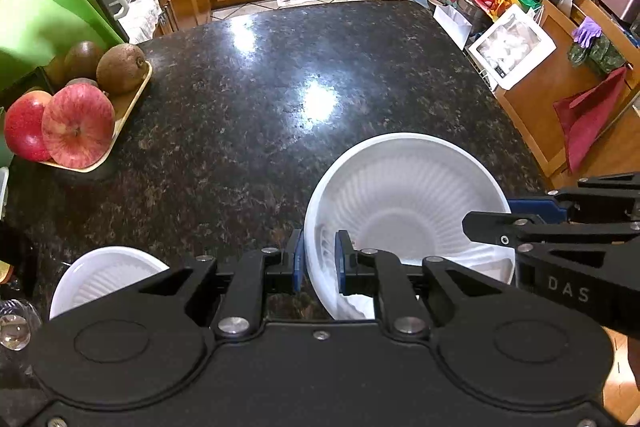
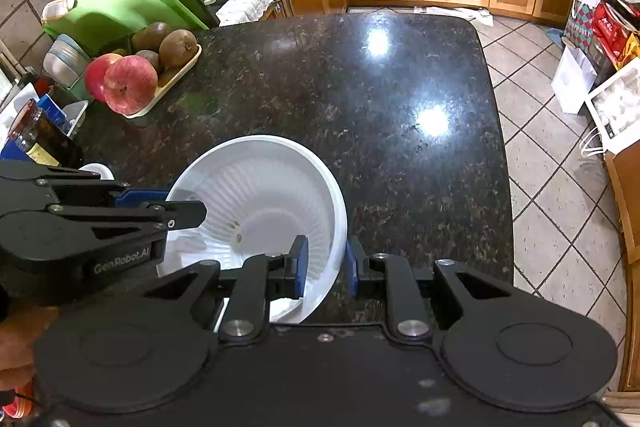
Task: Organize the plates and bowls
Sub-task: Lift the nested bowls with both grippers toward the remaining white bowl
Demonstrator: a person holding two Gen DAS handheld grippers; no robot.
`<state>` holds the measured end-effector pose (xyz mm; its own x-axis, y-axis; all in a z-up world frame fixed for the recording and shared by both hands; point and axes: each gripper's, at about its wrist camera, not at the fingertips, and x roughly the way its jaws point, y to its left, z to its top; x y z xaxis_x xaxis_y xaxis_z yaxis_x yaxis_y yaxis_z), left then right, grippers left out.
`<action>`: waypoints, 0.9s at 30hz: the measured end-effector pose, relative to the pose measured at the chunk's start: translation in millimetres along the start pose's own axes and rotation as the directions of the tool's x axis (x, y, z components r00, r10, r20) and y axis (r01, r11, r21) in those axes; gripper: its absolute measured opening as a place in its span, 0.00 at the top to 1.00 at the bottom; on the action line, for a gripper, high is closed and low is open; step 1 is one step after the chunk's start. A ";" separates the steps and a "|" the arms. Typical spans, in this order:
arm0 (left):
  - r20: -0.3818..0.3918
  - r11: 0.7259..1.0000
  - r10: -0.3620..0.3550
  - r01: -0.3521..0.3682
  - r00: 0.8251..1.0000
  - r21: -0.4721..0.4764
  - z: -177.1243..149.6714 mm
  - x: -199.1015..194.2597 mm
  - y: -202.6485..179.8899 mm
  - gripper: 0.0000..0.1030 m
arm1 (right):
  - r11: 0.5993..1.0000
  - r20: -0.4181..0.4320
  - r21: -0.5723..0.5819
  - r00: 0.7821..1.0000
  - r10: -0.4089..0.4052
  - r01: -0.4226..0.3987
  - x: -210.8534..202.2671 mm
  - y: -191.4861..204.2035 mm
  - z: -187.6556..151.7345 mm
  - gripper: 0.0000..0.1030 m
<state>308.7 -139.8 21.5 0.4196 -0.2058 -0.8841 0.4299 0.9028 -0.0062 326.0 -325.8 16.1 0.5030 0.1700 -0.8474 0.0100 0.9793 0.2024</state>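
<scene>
Left gripper point(image 1: 318, 261) pinches the near-left rim of the white ribbed bowl point(image 1: 404, 211), one blue pad inside, one outside. Right gripper point(image 2: 326, 267) clamps the same bowl's opposite rim the same way (both pairs of pads pressed on the wall). Bowl sits tilted between the two tools over the dark granite counter point(image 1: 248, 99). Second white bowl point(image 1: 104, 275) lies apart, left. Fruit tray point(image 1: 120, 123) at far left.

apples point(image 1: 78, 125) | kiwis point(image 1: 120, 67) | tray point(image 1: 132, 99) | green cutting board point(image 1: 44, 15) | granite counter point(image 1: 260, 87)
</scene>
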 end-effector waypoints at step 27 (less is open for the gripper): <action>0.109 0.999 0.013 -0.017 0.994 0.033 -30.0 -76.4 -9.7 0.80 | 0.999 0.125 -0.046 0.992 0.017 -0.011 -82.3 30.8 -34.2 0.79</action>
<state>248.6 -121.5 75.1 0.5099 -0.2338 -0.8278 0.4488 0.8933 0.0242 255.3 -305.9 75.3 0.6075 0.1714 -0.7756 -0.0354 0.9813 0.1892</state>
